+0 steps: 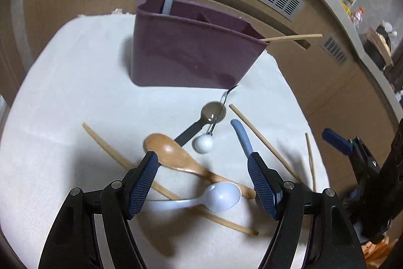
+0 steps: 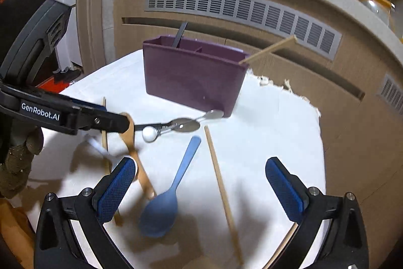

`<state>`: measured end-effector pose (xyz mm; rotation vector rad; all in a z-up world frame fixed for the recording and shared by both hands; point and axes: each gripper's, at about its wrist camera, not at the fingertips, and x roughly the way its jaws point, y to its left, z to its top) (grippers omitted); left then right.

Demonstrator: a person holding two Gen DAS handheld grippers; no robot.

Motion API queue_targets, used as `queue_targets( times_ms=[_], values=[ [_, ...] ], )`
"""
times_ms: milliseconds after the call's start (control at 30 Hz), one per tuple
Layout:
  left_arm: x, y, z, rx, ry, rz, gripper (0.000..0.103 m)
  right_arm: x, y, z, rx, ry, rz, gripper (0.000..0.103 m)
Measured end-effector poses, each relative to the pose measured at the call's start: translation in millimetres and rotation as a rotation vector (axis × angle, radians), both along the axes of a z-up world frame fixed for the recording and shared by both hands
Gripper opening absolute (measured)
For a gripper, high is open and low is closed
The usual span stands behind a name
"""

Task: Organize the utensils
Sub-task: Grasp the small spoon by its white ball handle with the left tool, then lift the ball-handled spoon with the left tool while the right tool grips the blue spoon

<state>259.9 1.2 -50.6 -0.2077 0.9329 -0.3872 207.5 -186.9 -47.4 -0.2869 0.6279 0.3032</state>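
White cloth [image 2: 272, 132] is bounded by a frayed edge right of the purple caddy [image 2: 194, 77]; bare cloth is left there. In front of the caddy, five spoons and four loose chopsticks are counted, among them a blue spoon [image 2: 161, 211]. Left gripper [image 1: 201, 183] and right gripper [image 2: 199, 183] are held apart, empty.

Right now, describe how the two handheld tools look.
Both tools have glossy black plastic frames with silver bolts and blue cross-hatched rubber pads. The left tool's side carries white "GenRobot.AI" lettering. A knitted olive-brown sleeve shows behind it.
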Motion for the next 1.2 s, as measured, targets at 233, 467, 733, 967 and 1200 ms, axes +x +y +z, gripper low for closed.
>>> queue_targets(
  times_ms=[233, 467, 733, 967, 1200],
  values=[
    [4, -43, -1, 0.242, -0.169, -0.145, 0.037, -5, -17, -14, 0.064, 0.039, -0.027, 0.102],
    [19, -54, -26, 0.332, -0.152, -0.152, 0.036, -13, -19, -18, 0.067, 0.027, -0.007, 0.102],
    [28, -61, -37, 0.341, -0.142, -0.161, 0.035, -10, -25, -22, 0.097, 0.058, -0.033, 0.102],
    [8, -53, -34, 0.324, -0.185, -0.139, 0.022, -25, -19, -11, 0.078, 0.023, -0.034, 0.102],
    [-43, -16, 23, 0.244, -0.344, -0.021, 0.022, -40, -15, 1, 0.061, -0.012, -0.039, 0.102]
  ],
)
